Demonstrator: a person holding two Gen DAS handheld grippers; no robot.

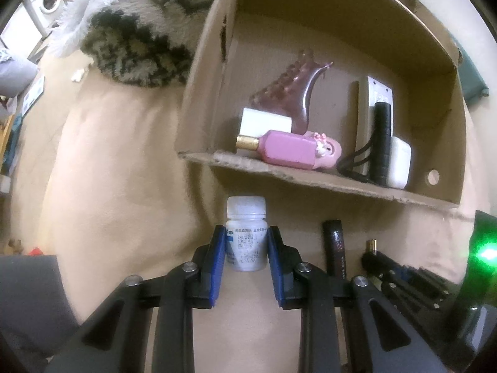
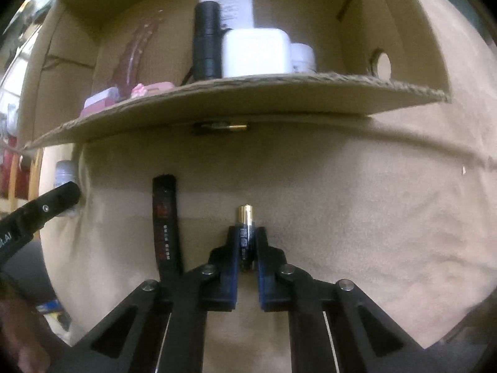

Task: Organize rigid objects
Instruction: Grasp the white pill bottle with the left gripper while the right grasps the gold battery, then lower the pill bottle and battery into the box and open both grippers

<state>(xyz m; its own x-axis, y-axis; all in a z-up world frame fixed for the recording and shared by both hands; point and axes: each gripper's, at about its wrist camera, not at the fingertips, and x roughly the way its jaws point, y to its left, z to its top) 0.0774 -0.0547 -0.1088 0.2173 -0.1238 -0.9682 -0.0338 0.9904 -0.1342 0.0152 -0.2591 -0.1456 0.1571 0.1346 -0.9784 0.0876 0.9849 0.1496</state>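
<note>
My left gripper is shut on a white pill bottle, held just in front of the cardboard box. My right gripper is shut on a black-and-gold battery, below the box's front flap. A black lip-balm tube lies on the tan surface left of the battery; it also shows in the left wrist view. The box holds a pink perfume bottle, a hair claw, a black flashlight and white items.
A furry patterned cushion lies left of the box. The tan fabric surface stretches under both grippers. A washing machine stands far back left. The right gripper appears at the right edge of the left wrist view.
</note>
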